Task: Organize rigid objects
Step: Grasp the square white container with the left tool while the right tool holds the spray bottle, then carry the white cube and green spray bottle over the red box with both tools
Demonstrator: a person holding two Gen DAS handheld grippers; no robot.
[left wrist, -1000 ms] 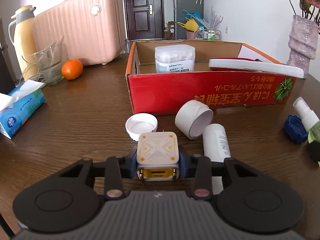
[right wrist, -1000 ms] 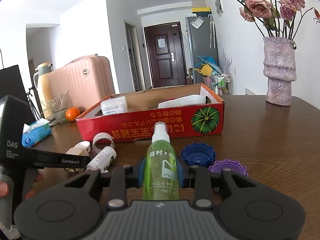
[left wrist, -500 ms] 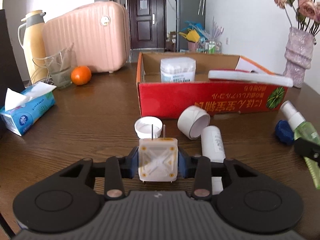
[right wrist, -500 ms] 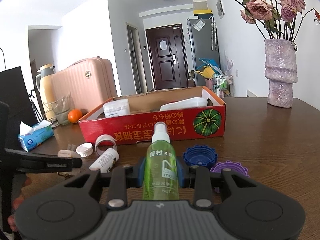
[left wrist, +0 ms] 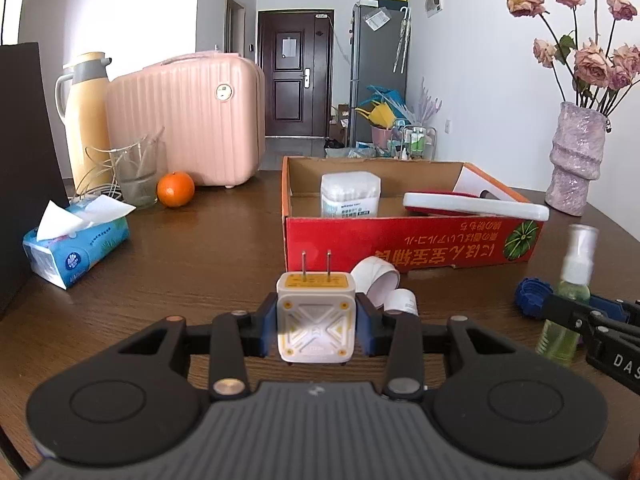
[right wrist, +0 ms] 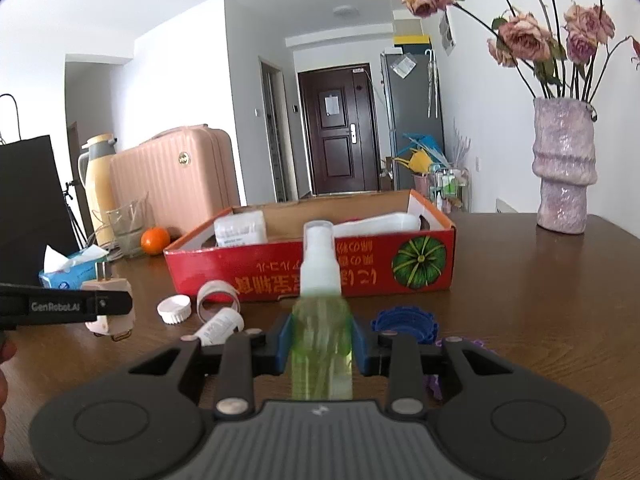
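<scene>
My left gripper (left wrist: pixel 316 326) is shut on a white plug adapter (left wrist: pixel 315 326) with yellow trim, its two prongs pointing up, held above the brown table. From the right wrist view the same adapter (right wrist: pixel 110 312) hangs left of the box. My right gripper (right wrist: pixel 322 346) is shut on a green spray bottle (right wrist: pixel 320 320) with a white nozzle, also seen at the right as the bottle (left wrist: pixel 566 304). Ahead stands the red cardboard box (left wrist: pixel 400 242), holding a white cotton-swab tub (left wrist: pixel 350 194) and a long white-and-red item (left wrist: pixel 476 204).
On the table before the box lie a white tape ring (right wrist: pixel 218 296), a white tube (right wrist: pixel 222 324), a white cap (right wrist: pixel 174 309), a blue lid (right wrist: pixel 404 322) and a purple lid (right wrist: pixel 436 380). Tissue pack (left wrist: pixel 76 248), orange (left wrist: pixel 175 189), glass, thermos and pink suitcase (left wrist: pixel 184 118) stand left; vase (right wrist: pixel 564 168) right.
My left gripper rose off the table with the adapter, which tipped so its prongs point up. The view now looks over the box rim. The right gripper with the bottle barely moved.
</scene>
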